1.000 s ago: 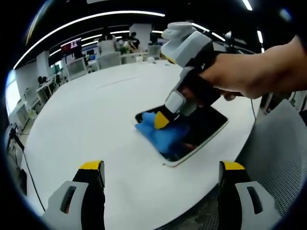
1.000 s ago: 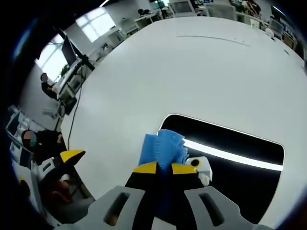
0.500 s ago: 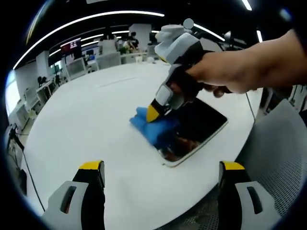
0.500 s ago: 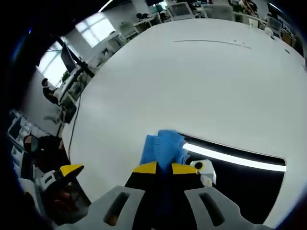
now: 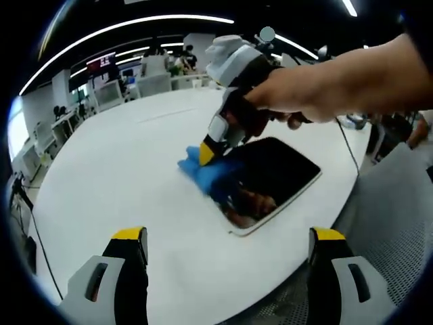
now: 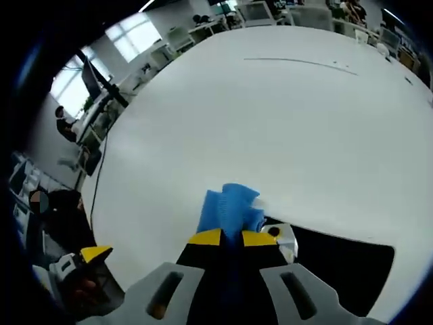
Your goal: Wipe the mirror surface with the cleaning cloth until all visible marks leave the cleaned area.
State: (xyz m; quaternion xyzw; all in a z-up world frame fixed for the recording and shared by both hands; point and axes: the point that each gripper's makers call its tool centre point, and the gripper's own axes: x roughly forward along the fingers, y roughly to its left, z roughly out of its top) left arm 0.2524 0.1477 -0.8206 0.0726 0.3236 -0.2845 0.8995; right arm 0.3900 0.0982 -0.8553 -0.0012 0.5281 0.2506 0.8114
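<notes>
The dark rectangular mirror (image 5: 264, 177) lies near the edge of the round white tabletop (image 5: 135, 169), no legible writing on it. The right tool (image 6: 231, 237) pinches the crumpled blue cleaning cloth (image 5: 197, 170) at its far corner; the left tool (image 5: 226, 235) stands spread, holding nothing

The right tool (image 6: 231, 237) is closed on the blue cleaning cloth (image 6: 229, 206), which sits at the edge of the dark mirror (image 6: 338, 267) on the white counter (image 6: 270, 115).

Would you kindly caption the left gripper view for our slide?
Right tool presses a blue cloth at the mirror's far corner on a white table.
</notes>
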